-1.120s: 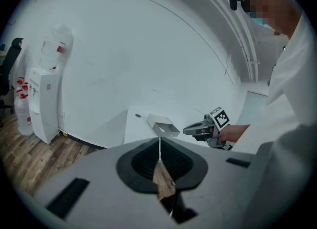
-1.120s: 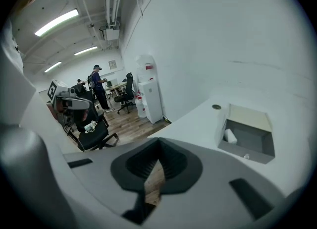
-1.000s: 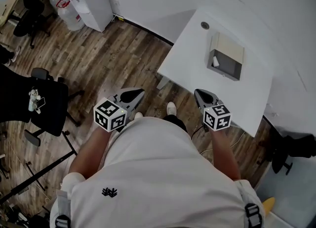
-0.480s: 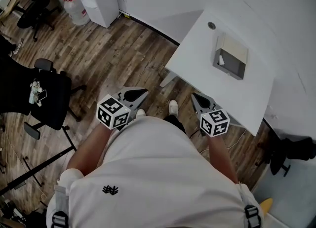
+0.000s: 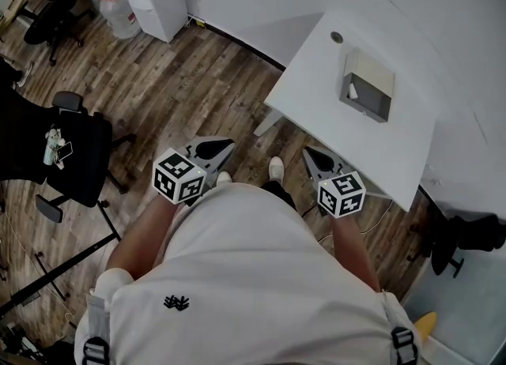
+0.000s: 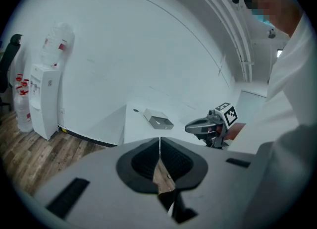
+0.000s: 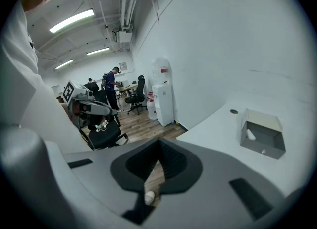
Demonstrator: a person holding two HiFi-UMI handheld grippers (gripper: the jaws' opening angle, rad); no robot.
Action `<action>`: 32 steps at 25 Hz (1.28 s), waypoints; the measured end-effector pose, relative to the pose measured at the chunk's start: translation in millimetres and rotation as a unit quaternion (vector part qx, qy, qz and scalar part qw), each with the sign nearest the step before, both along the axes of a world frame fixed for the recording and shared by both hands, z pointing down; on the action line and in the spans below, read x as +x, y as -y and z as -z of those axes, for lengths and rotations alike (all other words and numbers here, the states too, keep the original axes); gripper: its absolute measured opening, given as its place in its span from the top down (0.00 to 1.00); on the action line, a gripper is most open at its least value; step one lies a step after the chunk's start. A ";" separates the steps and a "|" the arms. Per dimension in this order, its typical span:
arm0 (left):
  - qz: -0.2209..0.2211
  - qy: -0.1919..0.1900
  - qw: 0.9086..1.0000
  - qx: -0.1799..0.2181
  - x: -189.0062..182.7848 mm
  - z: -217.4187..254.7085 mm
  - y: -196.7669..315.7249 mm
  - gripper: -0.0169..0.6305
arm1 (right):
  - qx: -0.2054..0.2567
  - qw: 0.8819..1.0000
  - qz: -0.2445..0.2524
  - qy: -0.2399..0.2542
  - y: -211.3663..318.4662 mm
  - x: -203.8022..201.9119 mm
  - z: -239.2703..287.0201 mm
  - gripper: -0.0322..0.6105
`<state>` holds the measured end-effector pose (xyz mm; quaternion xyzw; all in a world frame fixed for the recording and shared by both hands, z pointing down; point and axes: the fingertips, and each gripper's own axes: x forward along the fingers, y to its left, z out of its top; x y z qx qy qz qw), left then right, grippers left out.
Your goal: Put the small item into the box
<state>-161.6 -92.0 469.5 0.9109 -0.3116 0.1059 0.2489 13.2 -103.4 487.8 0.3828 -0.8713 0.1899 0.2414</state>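
both jaw pairs are pressed together on nothing: left gripper (image 5: 212, 150) at lower left, right gripper (image 5: 317, 157) at lower centre, held short of the table (image 5: 312, 99). a small white item (image 5: 353, 92) is seen inside the box (image 5: 371, 72) at upper right, so placement is judged done.

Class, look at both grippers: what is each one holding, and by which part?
Nothing is held. The left gripper and the right gripper are both shut and empty.

A small grey open-topped box (image 5: 373, 96) with a pale flap folded back is seen sitting upright on the white table (image 5: 316, 95), well in from the edges. A small white item (image 5: 353, 92) is already tucked inside, against one end wall.
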 end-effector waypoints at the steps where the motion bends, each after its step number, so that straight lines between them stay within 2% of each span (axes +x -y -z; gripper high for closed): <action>1: -0.001 0.000 1.000 0.000 0.1 -0.7 -1.2 0.95 | 0.000 1.000 0.000 0.000 -0.9 -0.6 0.0 0.94; 17: 0.005 0.002 1.000 -0.011 -1.4 -6.5 -0.6 0.95 | -0.001 1.000 0.024 0.001 1.9 -11.3 -0.3 0.94; 32: 0.003 0.012 1.000 -0.021 21.1 -8.3 11.1 0.95 | -0.007 1.000 0.028 0.003 12.1 9.1 -7.1 0.94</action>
